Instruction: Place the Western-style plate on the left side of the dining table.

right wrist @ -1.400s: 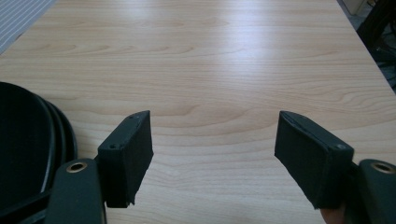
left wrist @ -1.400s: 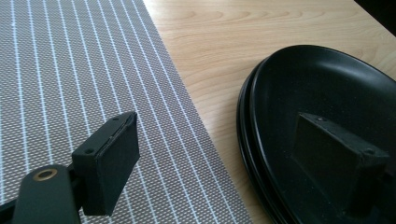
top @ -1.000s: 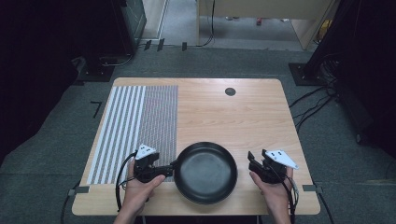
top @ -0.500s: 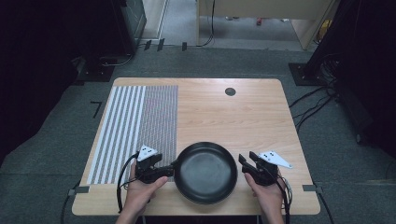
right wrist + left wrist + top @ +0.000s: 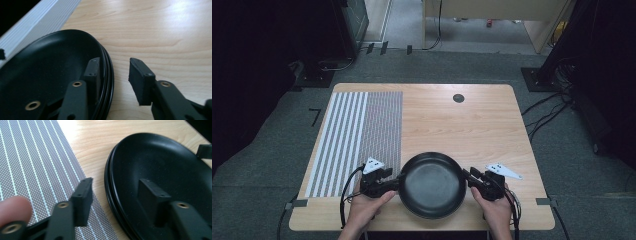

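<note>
High view: one black pan (image 5: 432, 185) (perhaps stacked), two grippers, left (image 5: 384, 184) and right (image 5: 472, 181), each straddling its rim, ungripped.

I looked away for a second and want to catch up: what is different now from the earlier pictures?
Both grippers moved in to the black plates. The left gripper now straddles their left rim, the right gripper their right rim, one jaw inside and one outside each. Both sets of jaws have just been closing, with gaps still showing at the outer pads. The plates, striped mat and table kept their places.
</note>
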Tool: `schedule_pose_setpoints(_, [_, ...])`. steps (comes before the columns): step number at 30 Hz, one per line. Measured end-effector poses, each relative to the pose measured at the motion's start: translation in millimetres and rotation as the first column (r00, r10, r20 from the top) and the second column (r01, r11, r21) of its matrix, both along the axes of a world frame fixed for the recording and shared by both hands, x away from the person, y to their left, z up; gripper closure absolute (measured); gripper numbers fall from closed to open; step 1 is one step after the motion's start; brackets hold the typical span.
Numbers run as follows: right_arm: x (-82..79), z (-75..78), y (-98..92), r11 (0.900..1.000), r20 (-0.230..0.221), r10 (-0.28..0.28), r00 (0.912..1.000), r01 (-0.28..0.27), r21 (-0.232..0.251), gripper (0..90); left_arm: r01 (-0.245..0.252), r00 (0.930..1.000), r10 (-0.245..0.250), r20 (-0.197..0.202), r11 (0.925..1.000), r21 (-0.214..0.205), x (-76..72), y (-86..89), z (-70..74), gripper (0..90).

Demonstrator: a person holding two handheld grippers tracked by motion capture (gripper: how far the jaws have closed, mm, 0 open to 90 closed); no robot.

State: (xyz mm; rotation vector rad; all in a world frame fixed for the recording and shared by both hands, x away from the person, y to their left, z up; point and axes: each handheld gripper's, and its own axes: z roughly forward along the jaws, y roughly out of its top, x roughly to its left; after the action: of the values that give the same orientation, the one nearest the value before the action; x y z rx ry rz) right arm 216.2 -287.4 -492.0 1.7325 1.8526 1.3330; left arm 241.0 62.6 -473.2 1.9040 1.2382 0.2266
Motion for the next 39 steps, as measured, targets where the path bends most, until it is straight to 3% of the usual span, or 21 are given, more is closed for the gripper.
schedule_pose_setpoints(1, [0.1,-1.8,-0.9,1.0,-0.014,0.001,0.9999,-0.001,0.01,65.7,-0.001,1.0,0.001,-0.004,0.9999,0.015,0.5,1.6,-0.6,57.6])
schedule_pose_setpoints(4, [-0.7,-1.7,-0.7,0.9999,-0.01,0.008,0.9999,-0.008,0.013,68.8,0.008,0.9998,-0.008,-0.018,1.0,-0.001,1.8,4.6,-0.7,61.3])
schedule_pose_setpoints(6, [-1.7,-1.0,1.4,0.9998,-0.01,0.019,0.9998,-0.019,0.006,72.0,0.01,0.9996,-0.01,-0.028,0.9999,-0.012,2.6,6.0,-1.0,61.5])
schedule_pose_setpoints(7, [-2.2,-1.0,3.5,0.9995,-0.016,0.031,0.9994,-0.031,0.006,74.7,0.019,0.9986,-0.021,-0.05,0.9988,-0.046,4.0,7.3,-2.1,61.1])
schedule_pose_setpoints(13, [-4.1,-3.0,8.5,0.9996,-0.041,0.026,0.9988,-0.026,0.008,78.1,0.053,0.9954,-0.059,-0.076,0.9959,-0.074,4.7,7.0,-4.4,59.9])
schedule_pose_setpoints(21, [-6.4,-3.9,9.5,0.9996,-0.043,-0.003,0.9991,0.004,0.028,78.7,0.093,0.9875,-0.102,-0.12,0.9928,-0.075,6.8,6.6,-7.6,60.2])
schedule_pose_setpoints(24, [-6.7,-4.5,8.7,0.9993,-0.042,-0.005,0.9991,0.006,0.037,78.9,0.11,0.9843,-0.119,-0.131,0.9915,-0.068,6.9,4.9,-8.6,64.4])
schedule_pose_setpoints(33, [-7.2,-6.4,7.0,0.9972,-0.045,-0.019,0.9988,0.022,0.071,79.7,0.123,0.982,-0.129,-0.137,0.991,-0.053,6.8,5.2,-6.0,67.5])
schedule_pose_setpoints(39, [-7.7,-6.3,6.2,0.9958,-0.051,-0.033,0.9982,0.037,0.084,81.4,0.109,0.9836,-0.118,-0.137,0.9916,-0.07,6.8,5.7,-6.8,66.7])
